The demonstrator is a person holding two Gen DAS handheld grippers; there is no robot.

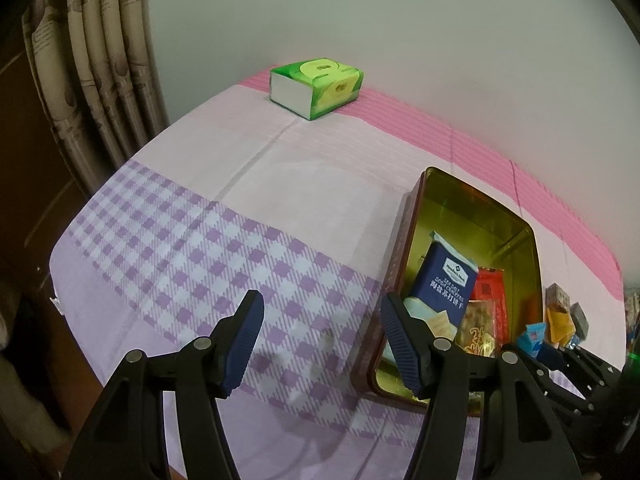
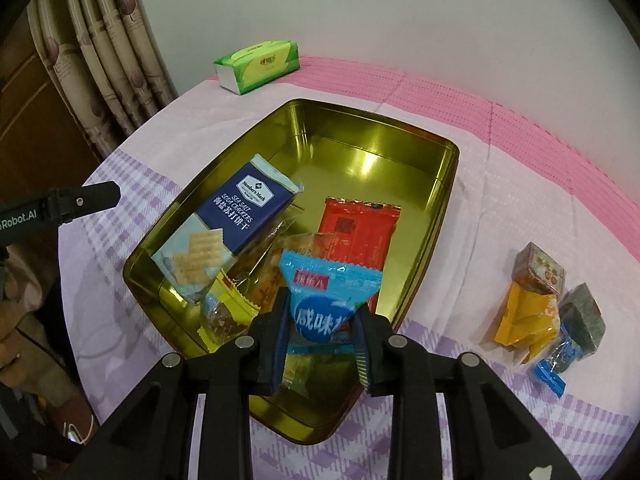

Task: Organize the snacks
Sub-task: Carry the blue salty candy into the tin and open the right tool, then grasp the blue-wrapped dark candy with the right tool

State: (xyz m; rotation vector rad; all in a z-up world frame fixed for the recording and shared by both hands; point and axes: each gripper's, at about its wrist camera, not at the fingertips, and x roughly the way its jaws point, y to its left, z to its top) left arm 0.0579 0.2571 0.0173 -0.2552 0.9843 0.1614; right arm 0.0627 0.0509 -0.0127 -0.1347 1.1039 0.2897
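A green tissue pack [image 1: 316,88] lies at the far end of the table, on the pink stripe of a tablecloth [image 1: 224,216] checked in lilac nearer by. Beige patterned curtains [image 1: 100,68] hang at the left, against a plain white wall [image 1: 400,32].

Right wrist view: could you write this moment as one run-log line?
right hand-held gripper: shut on blue snack packet | place: over gold tin | left hand-held gripper: open, empty | loose snacks: on cloth

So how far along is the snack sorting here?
Partway. The gold metal tin already holds the navy cracker packet and red packet. The right gripper pinches a light-blue sachet over it. The left gripper is open, empty. Four small snacks remain outside.
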